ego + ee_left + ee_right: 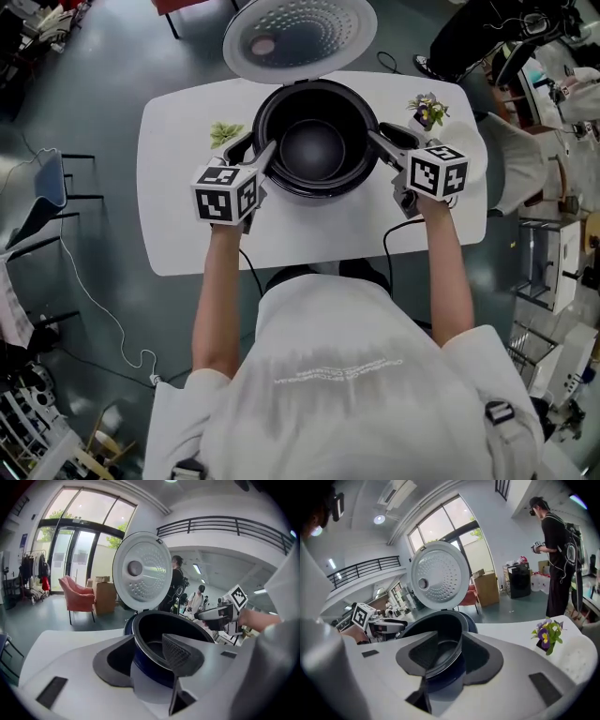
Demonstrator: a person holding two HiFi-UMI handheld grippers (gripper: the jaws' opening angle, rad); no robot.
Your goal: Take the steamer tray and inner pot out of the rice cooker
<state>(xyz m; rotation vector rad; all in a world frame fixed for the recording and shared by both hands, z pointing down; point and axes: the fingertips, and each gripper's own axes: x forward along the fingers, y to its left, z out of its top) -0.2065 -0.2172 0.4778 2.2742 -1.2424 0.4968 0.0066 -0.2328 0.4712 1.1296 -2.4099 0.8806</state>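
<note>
On the white table, at the left side of the open rice cooker, the left gripper is released. Its jaws stand wide apart astride the rim of the inner pot, one pad outside the wall and one inside, and neither presses on it. The pot sits fully down in the cooker, under the raised lid. I cannot make out a separate steamer tray in the dark interior. At the right side the right gripper straddles the rim the same way, also unclenched. The thin rim runs close to its inner pad, and a gap shows on the outer side. The likeliest trouble, as I judge it, is an uneven pinch. If one side closes late or bites less rim, the pot could tip or slip off the pads on the way up. A pot that binds could also drag the cooker body and tug its cable. A wide swing to the right might knock the small flower pot. No brand or label is readable on the cooker. The gripper cubes carry only square markers, and the pale print on the person's shirt is too faint to read.
</note>
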